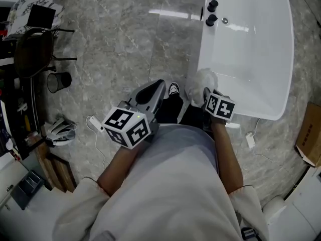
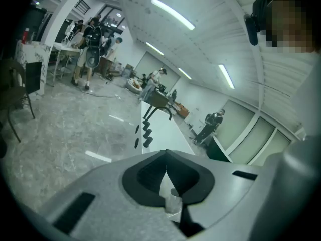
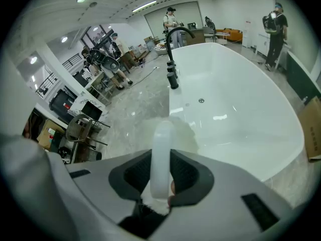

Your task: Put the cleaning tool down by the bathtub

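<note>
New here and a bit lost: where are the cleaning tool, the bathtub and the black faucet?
cleaning tool (image 3: 161, 149): right gripper view, its white handle.
bathtub (image 1: 251, 49): head view, bare inner floor.
black faucet (image 3: 167, 44): right gripper view, upright stem.

Big open studio hall, not a home bathroom: a freestanding white bathtub (image 1: 251, 59) stands alone on grey marble-pattern floor (image 1: 115, 39) (no walls round it). Long strip lights (image 2: 172, 13) overhead. Black chair (image 1: 32, 54), cardboard box (image 1: 309, 142), people with gear (image 2: 93, 34) standing about.

We note left tool (image 2: 165, 165) tilted slightly down, jaws together; right tool (image 3: 161, 162) pitched steeply down, jaws clamped on white handle (image 3: 161, 142).
</note>
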Demonstrator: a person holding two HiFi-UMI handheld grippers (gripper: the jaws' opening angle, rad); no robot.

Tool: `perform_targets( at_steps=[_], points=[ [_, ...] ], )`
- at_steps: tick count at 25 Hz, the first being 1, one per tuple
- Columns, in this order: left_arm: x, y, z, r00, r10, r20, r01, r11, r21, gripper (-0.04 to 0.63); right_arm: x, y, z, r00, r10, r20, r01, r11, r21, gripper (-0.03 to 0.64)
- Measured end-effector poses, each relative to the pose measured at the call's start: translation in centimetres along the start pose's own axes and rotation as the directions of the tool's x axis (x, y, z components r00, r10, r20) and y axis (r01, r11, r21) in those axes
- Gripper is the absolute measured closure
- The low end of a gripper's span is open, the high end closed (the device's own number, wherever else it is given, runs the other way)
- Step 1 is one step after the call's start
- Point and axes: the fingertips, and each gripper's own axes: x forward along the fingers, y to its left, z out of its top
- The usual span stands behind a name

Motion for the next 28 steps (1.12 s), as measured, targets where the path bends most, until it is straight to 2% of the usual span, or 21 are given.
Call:
perform_targets(
  at_steps=[19,28],
  points=[
    [-0.3,-0.2,-1.9,0.999,0.007,-0.031,-0.007,1.0,-0.005,0.591,2.3,-2.1,-3.6,0.997,-0.034,-0.076,0.035,0.999,0.005,0.528],
    [-0.9,-0.3,-1.9,0.999,0.009,-0.036,-0.009,1.0,0.001,0.591,3.6,-2.7,-4.6,0.992,-0.076,-0.102,0.071,0.996,-0.051,0.528]
  ],
)
